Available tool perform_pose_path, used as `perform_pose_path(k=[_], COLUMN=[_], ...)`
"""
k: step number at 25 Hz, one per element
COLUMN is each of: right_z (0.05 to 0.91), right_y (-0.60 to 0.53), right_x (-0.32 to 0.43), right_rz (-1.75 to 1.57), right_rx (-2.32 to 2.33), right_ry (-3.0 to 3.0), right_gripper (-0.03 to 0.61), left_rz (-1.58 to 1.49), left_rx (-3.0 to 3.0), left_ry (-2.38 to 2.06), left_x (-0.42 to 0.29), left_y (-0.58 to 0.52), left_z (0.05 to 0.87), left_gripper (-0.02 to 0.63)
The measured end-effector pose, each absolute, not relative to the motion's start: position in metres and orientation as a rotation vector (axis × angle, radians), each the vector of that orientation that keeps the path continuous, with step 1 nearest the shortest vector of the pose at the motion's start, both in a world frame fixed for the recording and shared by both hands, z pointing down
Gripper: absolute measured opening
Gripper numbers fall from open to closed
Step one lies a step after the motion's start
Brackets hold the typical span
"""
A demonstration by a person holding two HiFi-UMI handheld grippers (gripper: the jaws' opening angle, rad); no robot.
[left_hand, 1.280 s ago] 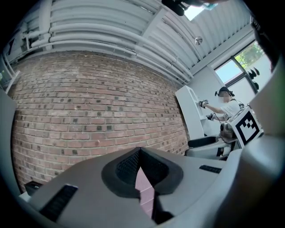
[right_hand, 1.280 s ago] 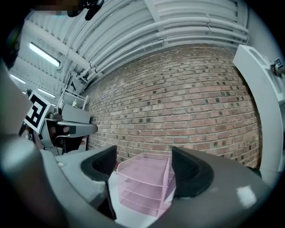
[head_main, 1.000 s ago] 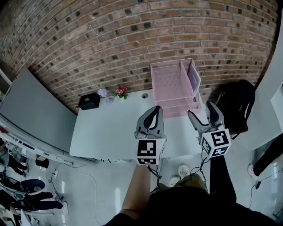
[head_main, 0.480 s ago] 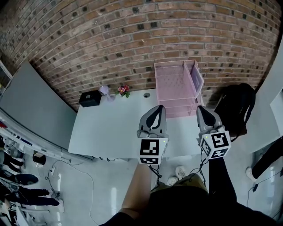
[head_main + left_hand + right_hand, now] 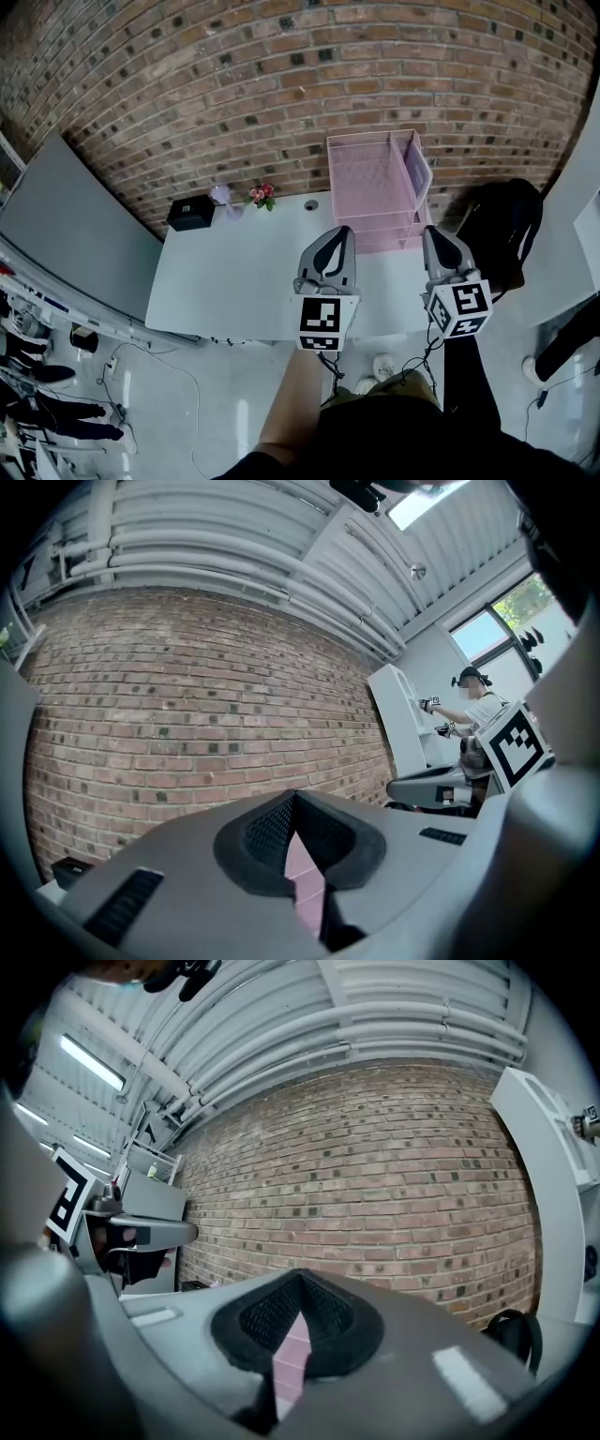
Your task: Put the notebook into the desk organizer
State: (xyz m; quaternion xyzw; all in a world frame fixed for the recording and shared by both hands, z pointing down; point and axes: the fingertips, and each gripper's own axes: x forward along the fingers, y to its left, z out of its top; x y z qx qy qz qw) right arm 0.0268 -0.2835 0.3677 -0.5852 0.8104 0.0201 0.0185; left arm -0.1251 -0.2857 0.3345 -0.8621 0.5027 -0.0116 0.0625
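Hovering near the desk (image 5: 234, 272) — left hand-held gripper (image 5: 339, 232) and right hand-held gripper (image 5: 434, 233) closed, empty.

a white table (image 5: 234, 272) stands against a red brick wall (image 5: 281, 84) on grey floor (image 5: 187, 394).

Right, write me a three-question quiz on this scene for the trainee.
1. True or false: the pink organizer stands at the back of the table, by the brick wall.
2. What do the right tongs hold? A) a notebook B) nothing C) a pen
3. Fill in: left of the flowers sits a black ____.
Key: 1 true; 2 B; 3 box.
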Motion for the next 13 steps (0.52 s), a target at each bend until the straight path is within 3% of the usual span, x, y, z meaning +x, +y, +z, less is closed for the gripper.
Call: perform_pose_path(k=[13], right_z=[0.3681], right_y=[-0.2895], right_x=[0.0283], right_rz=[0.054], right_rx=[-1.812], right_ry=[2.518], right_gripper=[-0.002], left_rz=[-0.041], left_rx=[-2.606], left_ry=[1.518], left_x=[-0.1224], left_y=[-0.2915], left_z=[0.3347], left_gripper=[0.007])
